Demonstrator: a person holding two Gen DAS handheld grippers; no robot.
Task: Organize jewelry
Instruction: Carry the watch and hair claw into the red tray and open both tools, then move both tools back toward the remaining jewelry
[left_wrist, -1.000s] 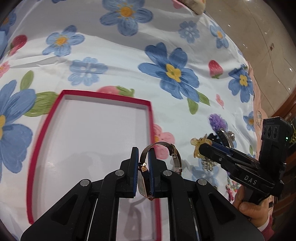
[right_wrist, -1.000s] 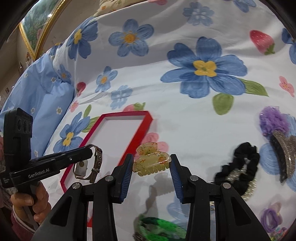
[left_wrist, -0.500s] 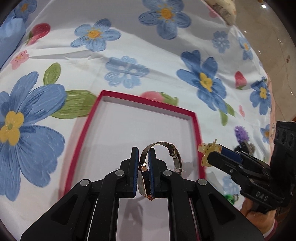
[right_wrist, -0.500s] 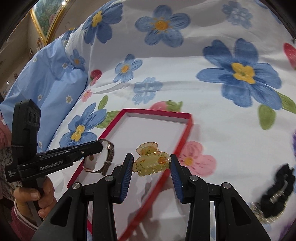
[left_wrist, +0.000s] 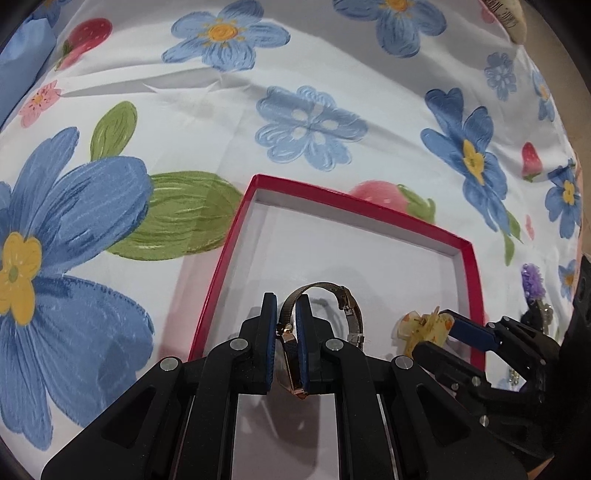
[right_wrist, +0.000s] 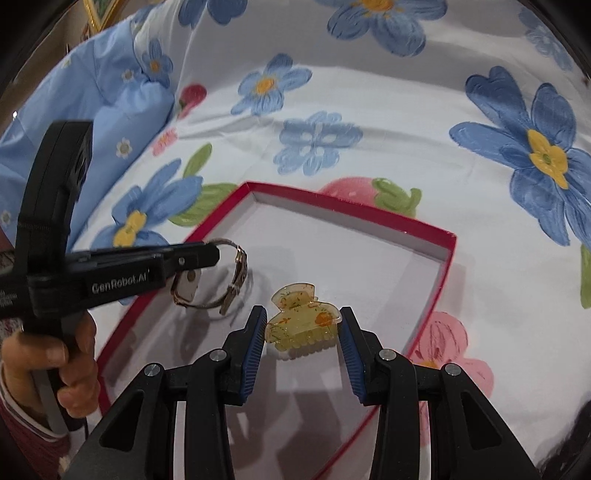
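A shallow red-rimmed box (left_wrist: 236, 236) with a white floor lies on the flowered bedsheet; it also shows in the right wrist view (right_wrist: 447, 258). My left gripper (left_wrist: 287, 321) is shut on a wristwatch (left_wrist: 321, 291) with a mesh band, holding it just above the box floor; the watch also shows in the right wrist view (right_wrist: 229, 291). My right gripper (right_wrist: 303, 328) is shut on a yellow translucent hair claw clip (right_wrist: 301, 325), held over the box's right part; the clip also shows in the left wrist view (left_wrist: 424, 328).
The white bedsheet (left_wrist: 314, 122) has blue flowers and strawberries. A blue pillow (right_wrist: 92, 107) lies at the far left. A purple hair piece (left_wrist: 532, 284) and other accessories lie to the right of the box. A black scrunchie (right_wrist: 569, 439) is at the right edge.
Both grippers have moved left, over the box interior, each with its item. The watch and the clip are now lower, close to the box floor.
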